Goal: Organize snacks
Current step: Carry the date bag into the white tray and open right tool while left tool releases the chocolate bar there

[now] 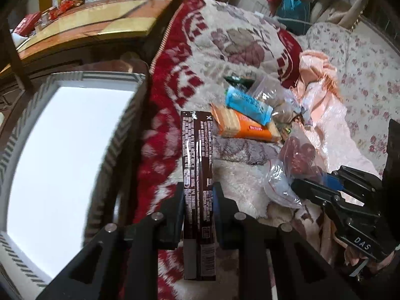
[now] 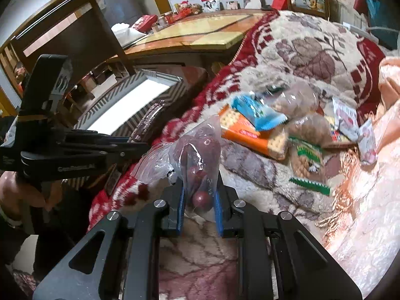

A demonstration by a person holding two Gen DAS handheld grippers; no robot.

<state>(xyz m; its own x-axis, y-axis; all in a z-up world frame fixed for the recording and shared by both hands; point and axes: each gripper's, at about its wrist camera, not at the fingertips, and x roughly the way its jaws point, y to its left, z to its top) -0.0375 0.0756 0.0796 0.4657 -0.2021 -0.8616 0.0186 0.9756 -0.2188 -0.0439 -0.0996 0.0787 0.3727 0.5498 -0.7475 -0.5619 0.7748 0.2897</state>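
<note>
Nearest the left wrist lens, the left gripper [image 1: 198, 195] is clamped on a long dark brown snack box [image 1: 196, 150], pads pressed to its two narrow sides so it stands out straight along the fingers at 12 o'clock, clear of the blanket [image 1: 240, 42]. Gripping it by the lower end probably keeps the box steady for a swing toward the pale tray [image 1: 67, 170] with its striped rim at 9 o'clock, which looks like the place for sorted snacks.

From its own camera, the right gripper [image 2: 200, 200] is closed on a clear plastic bag of red dates [image 2: 197, 155], pinching the film with a date or two caught between the pads; the rest of the bag stands loose above the fingers. A pinch on the film is about all so limp a bag allows.

Unsorted snacks lie heaped on the blanket at 1 o'clock in the left view: an orange cracker pack [image 1: 246, 125] with a blue wrapper [image 1: 247, 103] across it, and other clear bags.

They rest on a bed or sofa, I cannot tell which, spread with the red-and-cream floral blanket and a peach quilt [image 1: 322, 105]. Beyond, at 11 o'clock, is a glossy yellow-topped surface [image 1: 100, 20] carrying red boxes and toys, with photos on the wall.
</note>
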